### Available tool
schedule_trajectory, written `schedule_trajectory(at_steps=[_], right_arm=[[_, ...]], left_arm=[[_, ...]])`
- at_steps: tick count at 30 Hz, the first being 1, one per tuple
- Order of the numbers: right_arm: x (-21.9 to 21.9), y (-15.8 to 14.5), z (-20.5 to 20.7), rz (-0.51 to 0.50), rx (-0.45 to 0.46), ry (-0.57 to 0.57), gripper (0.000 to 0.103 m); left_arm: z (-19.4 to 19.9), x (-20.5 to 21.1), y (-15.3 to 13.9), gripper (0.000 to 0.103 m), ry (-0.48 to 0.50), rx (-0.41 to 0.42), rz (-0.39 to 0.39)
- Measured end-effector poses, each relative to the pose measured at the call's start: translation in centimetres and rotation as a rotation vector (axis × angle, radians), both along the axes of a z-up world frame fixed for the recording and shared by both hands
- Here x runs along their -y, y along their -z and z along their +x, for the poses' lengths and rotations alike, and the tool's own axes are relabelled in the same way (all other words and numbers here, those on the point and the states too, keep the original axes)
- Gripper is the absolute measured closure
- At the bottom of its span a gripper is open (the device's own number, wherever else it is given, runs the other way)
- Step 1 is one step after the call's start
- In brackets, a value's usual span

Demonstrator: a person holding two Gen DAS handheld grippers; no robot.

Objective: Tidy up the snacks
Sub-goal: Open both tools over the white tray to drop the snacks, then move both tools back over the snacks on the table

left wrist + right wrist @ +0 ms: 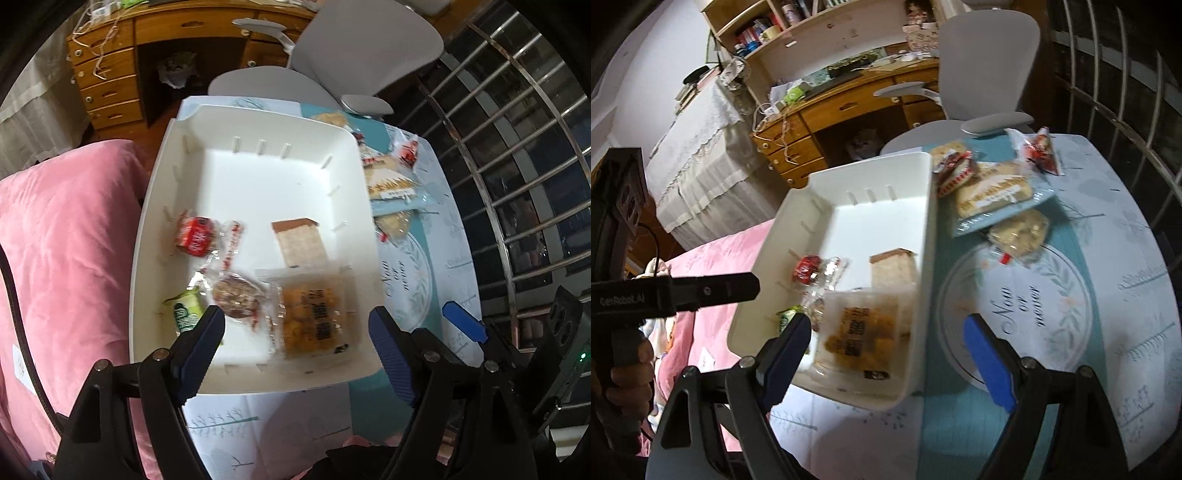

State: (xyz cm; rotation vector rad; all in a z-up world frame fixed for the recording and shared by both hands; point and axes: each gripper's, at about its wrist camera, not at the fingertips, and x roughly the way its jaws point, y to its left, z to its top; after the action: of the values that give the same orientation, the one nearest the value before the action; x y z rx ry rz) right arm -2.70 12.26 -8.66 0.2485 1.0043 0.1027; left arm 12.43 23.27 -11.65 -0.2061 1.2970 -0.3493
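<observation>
Nearest your left camera, the left gripper (297, 325) stands with its two blue-padded jaws spread wide and nothing between them; it hangs above the near end of the white bin (155, 206). Your right gripper (886, 332) is spread just as wide and is empty too, one finger over the bin's near corner and the other over the tablecloth (1108, 258).

Count five snacks inside the one bin. The clear packet of golden fried pieces (314, 317) lies at the near end, the largest of the five. Just beside it on the left lies a round dark cake in clear wrap (236, 297), its wrapper touching the packet. Left again, against the side wall, lies one small green packet (186, 312), partly hidden behind your left finger. Farther in, near the same wall, sits one red-wrapped round sweet (195, 236). One pale wafer bar with a brown end (301, 242) lies apart from the rest, toward the right wall. The far half of the bin is bare.

Outside the bin, on the cloth to its right, a loose pile waits. From the right camera you can count five packets: one pale round cracker (947, 151), one red-and-white wrapped cake (956, 171), one long biscuit on a blue wrapper (993, 194), one round nut cookie in clear wrap (1017, 230), and one red sweet (1043, 151) set farthest right. The first three overlap one another; whether more lie under them you cannot tell.
</observation>
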Motion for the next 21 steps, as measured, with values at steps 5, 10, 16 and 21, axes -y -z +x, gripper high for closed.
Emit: schedule_trajectory(at_steps=[5, 10, 16, 21], right_arm=[[2.0, 0.2, -0.8, -0.039, -0.022, 0.030, 0.017], [4.3, 0.5, -1.1, -0.064, -0.019, 0.060, 0.017], [7.0, 1.6, -0.6, -0.071, -0.029, 0.089, 0.017], [9.4, 2.3, -0.1, -0.090, -0.028, 0.082, 0.017]], left_arm=[[0.6, 2.5, 0.1, 0.018, 0.034, -0.045, -0.009], [1.4, 5.4, -0.4, 0.018, 0.063, -0.054, 0.016], [3.2, 8.8, -1.1, 0.018, 0.090, -0.068, 0.049], [5.2, 12.5, -2.2, 0.018, 0.157, -0.033, 0.112]])
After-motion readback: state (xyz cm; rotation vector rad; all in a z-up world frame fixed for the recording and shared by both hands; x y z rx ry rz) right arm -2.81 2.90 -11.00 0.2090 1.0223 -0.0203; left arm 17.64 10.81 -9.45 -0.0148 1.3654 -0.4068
